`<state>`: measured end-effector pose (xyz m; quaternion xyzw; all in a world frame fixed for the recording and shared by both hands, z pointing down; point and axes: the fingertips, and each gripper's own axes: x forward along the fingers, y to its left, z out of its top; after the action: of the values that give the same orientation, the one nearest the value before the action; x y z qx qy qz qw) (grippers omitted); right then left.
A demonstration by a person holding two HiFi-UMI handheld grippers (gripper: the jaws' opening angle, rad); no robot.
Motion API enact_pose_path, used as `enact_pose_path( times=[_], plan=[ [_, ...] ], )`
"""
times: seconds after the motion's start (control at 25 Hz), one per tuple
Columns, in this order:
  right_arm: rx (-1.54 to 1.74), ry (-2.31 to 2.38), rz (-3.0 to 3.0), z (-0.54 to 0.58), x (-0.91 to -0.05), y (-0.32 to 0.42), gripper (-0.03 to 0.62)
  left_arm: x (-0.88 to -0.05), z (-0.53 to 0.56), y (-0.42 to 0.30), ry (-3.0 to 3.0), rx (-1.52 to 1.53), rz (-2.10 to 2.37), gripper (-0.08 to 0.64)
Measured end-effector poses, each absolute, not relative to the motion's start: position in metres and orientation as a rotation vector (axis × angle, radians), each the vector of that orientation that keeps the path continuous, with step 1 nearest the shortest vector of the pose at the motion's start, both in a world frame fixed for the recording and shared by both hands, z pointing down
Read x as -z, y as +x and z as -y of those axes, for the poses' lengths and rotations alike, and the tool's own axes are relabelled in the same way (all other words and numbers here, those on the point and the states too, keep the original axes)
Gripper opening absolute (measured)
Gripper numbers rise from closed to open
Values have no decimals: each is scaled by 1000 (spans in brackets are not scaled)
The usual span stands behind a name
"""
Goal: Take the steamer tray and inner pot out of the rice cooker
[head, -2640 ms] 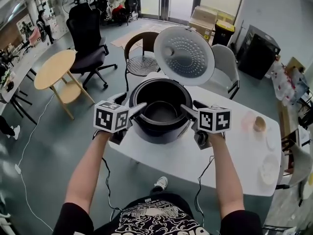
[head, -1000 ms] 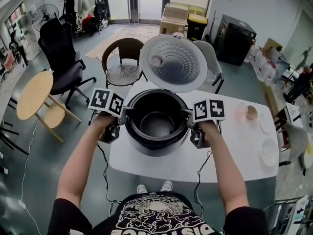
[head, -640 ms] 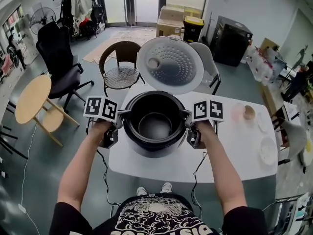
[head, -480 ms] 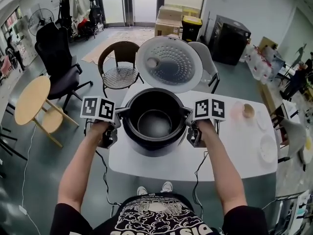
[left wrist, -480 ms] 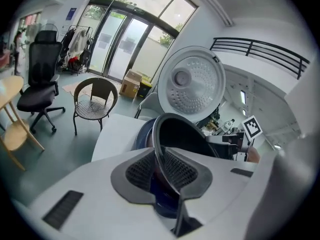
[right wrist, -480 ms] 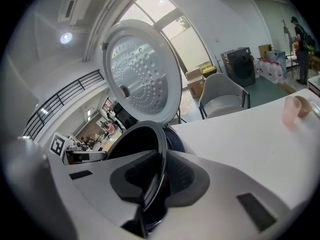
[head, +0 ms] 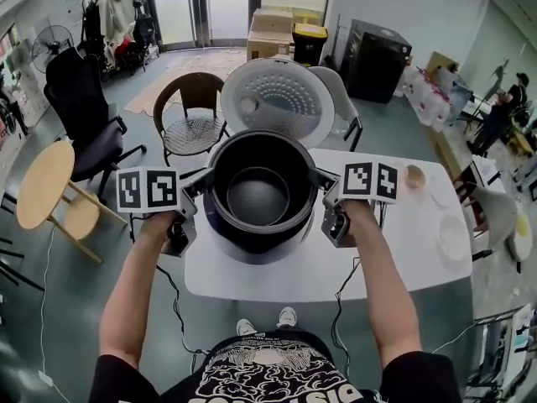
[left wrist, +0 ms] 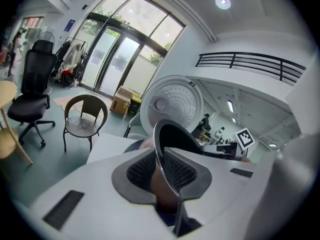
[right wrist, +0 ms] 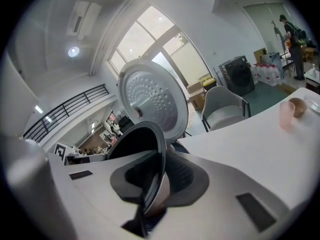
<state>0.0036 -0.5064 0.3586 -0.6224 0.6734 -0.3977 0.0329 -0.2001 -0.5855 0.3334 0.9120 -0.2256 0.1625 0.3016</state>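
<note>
Clamped on the inner pot [head: 256,196]: left gripper [head: 201,185] pinching the thin rim on the left side of the rice cooker [head: 252,257], right gripper [head: 323,185] pinching it on the opposite side. Both pairs of jaws just closed down further, with the rim between the pads and pressed by them in each gripper view. Judged to be mid-lift: pot seemingly raised somewhat, yet hanging right above the cooker's well, level between the two grips, not carried clear. Nothing but bare dark bottom inside the pot. No steamer tray to be made out there, nor anywhere on the white table [head: 394,259] around the cooker, so that half of the job neither confirmed nor ruled out. Behind the cooker, upright on its hinge, the open perforated lid [head: 277,101], out of the way of a straight lift. To the right of the cooker on the table, well apart from it, a small cup [head: 414,175] and a pale dish [head: 442,238]. Left to do, by this reading: raise the pot fully free of the cooker, carry it aside to bare tabletop, set it down, release.
</note>
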Motion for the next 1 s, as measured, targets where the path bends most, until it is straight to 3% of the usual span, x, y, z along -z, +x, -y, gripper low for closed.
enact_pose_path(
  times=[0.64,1.0],
  plan=[
    [921,-2073,-1905,432,-279,16,64,-257,547,-172,2617,-267,426,55],
    [819,-2180,-1732,376,-254,46,64,-231,519,-121,2671,-228,218,53]
  ],
)
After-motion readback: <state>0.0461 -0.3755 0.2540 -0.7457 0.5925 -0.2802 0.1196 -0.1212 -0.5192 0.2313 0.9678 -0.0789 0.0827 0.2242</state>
